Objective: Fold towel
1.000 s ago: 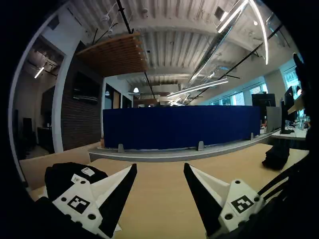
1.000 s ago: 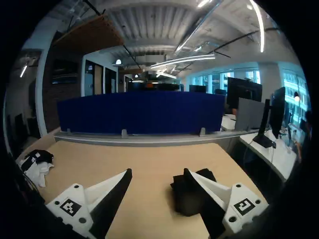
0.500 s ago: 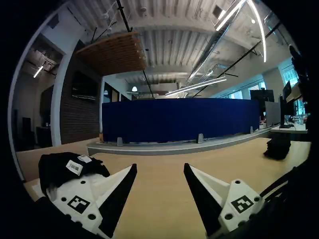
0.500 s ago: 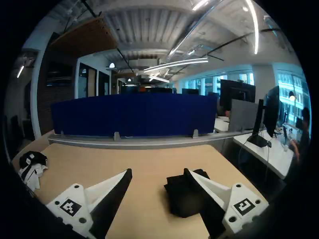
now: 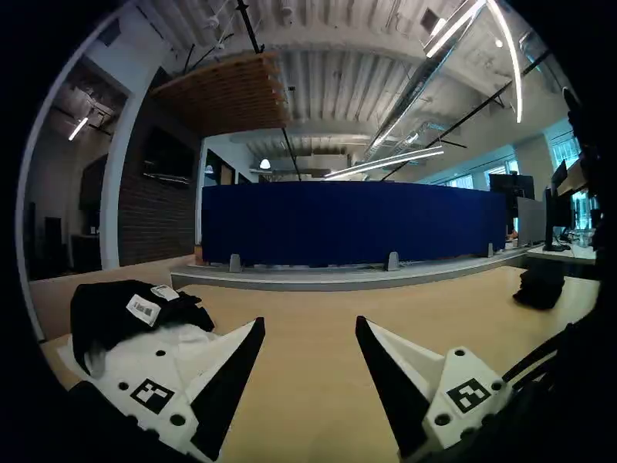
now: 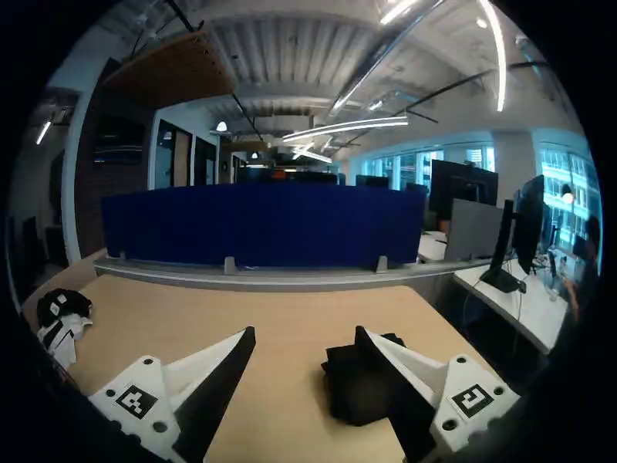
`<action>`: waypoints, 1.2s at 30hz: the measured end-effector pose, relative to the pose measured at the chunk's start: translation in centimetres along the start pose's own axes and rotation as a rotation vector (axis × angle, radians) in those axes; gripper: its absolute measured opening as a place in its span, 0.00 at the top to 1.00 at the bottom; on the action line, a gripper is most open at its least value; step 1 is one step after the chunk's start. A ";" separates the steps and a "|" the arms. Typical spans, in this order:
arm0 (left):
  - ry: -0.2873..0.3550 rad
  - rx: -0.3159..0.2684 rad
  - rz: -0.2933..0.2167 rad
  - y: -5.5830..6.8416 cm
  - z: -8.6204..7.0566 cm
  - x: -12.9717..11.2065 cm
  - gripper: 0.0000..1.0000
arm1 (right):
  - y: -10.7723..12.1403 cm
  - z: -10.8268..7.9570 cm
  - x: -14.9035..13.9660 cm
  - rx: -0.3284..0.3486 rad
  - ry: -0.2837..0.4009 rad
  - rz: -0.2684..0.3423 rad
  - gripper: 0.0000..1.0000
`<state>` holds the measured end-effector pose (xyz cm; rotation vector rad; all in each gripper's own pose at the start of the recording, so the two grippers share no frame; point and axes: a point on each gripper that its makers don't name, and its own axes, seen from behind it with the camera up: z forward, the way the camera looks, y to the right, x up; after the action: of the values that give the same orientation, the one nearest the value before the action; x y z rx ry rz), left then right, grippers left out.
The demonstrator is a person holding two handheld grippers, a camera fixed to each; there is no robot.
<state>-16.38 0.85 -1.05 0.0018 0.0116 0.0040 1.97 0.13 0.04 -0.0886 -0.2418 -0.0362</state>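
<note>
Towel [image 6: 351, 382] lies folded flat, corner toward divider [image 6: 262, 224].

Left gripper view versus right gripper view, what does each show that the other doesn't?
Left gripper view: the open left gripper, with the crumpled black-and-white cloth pile close enough to show its white tags. Right gripper view: the open right gripper and a seated person at the next desk. Both: the wooden table, the blue partition, that pile and the folded black towel.
</note>
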 end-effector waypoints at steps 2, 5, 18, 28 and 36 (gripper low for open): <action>-0.010 -0.003 -0.001 0.1 0.1 -0.3 0.13 | -0.1 -0.1 0.1 0.002 0.002 0.002 0.00; -0.019 -0.003 -0.001 0.1 0.2 -0.5 0.13 | -0.2 -0.3 0.3 0.007 0.007 0.004 0.00; -0.025 -0.012 0.000 0.5 0.2 -0.7 0.13 | 1.4 -0.9 1.2 0.012 0.062 0.055 0.00; -0.025 -0.011 0.001 0.4 0.1 -0.6 0.13 | 4.2 -0.1 0.9 0.011 0.124 0.112 0.00; -0.024 -0.012 0.001 0.4 0.1 -0.7 0.13 | 5.2 0.2 -0.8 0.029 0.167 0.122 0.00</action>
<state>-17.07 1.21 -0.89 -0.0098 -0.0126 0.0045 1.40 5.33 -0.43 -0.0710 -0.0693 0.0805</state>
